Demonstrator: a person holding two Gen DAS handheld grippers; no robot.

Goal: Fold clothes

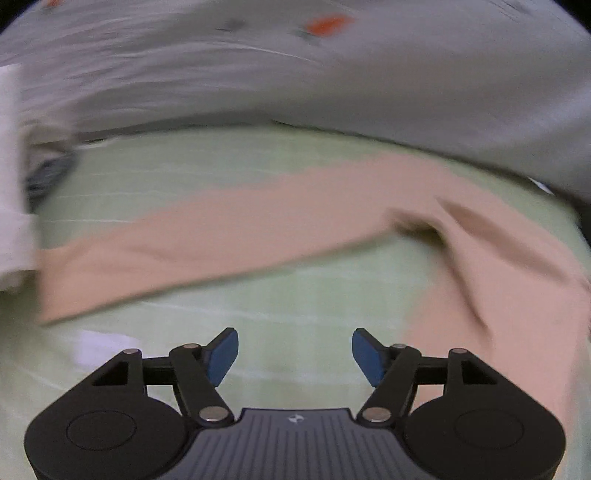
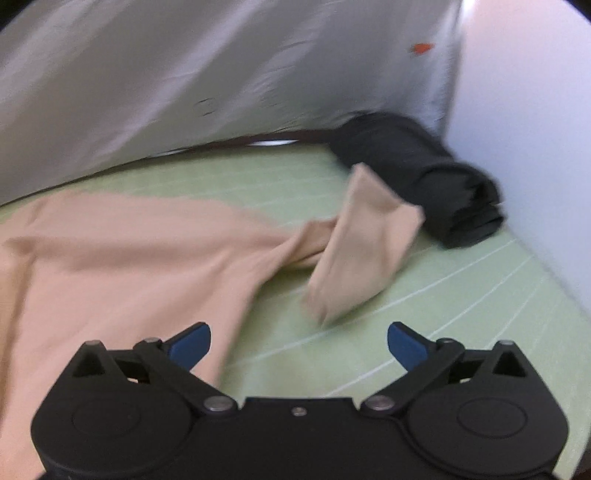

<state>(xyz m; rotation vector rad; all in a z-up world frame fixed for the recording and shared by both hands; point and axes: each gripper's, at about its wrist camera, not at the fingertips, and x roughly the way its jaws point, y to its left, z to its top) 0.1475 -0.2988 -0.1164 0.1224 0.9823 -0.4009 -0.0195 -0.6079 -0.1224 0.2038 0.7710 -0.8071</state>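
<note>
1. My left hand-held gripper (image 1: pixel 295 354) hangs with its blue pads wide apart and nothing between them, over bare green sheet (image 1: pixel 229 295). My right hand-held gripper (image 2: pixel 299 347) is likewise spread wide and holds nothing; its left pad sits just above the edge of the peach garment (image 2: pixel 122 266).

2. The peach garment is thin, soft, matte knit. It lies spread on the bed with its body between my two grippers. It isn't folded into a compact shape.

3. Farther out, one long sleeve (image 1: pixel 207 236) runs flat and straight toward the left; the other sleeve (image 2: pixel 362 243) is bunched at the shoulder and doubled back on itself, its cuff end resting against a dark rolled bundle (image 2: pixel 424 177).

4. I judge the step in hand to be arranging or gathering the sleeves. A next grasp calls for a pinch on a thin fabric edge, lifting only one layer, without dragging the body.

5. Beyond hangs pale grey cloth (image 1: pixel 369 85), blurred, with an orange mark (image 1: pixel 327 23).
</note>
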